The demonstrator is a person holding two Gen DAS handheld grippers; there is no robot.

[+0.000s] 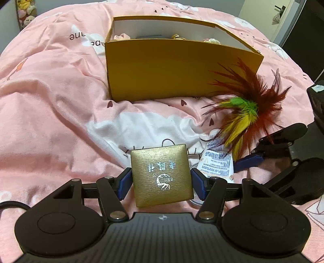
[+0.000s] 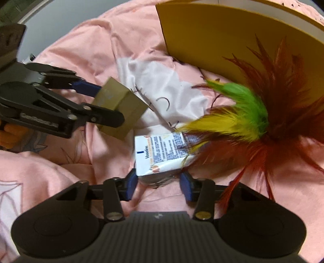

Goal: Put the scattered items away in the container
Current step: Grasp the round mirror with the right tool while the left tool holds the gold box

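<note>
A small brushed-gold box [image 1: 162,174] with silver print sits between my left gripper's [image 1: 162,183] blue pads, which press on its two sides. The right wrist view shows the same gold box [image 2: 121,109] tilted in the left gripper [image 2: 109,105] just above the bedding. My right gripper [image 2: 159,187] is shut on a white-labelled Vaseline container [image 2: 160,153], a pad at each side. A feather toy [image 2: 253,121] in red, yellow and green lies across its far end. The open yellow cardboard box [image 1: 172,66] stands behind on the bed, with several small items inside.
Everything rests on a rumpled pink duvet [image 1: 50,101] with white patches. Plush toys [image 1: 26,12] sit at the far left beyond the bed. Dark furniture [image 1: 303,30] stands at the right edge. The feather toy [image 1: 249,105] leans against the yellow box's near right corner.
</note>
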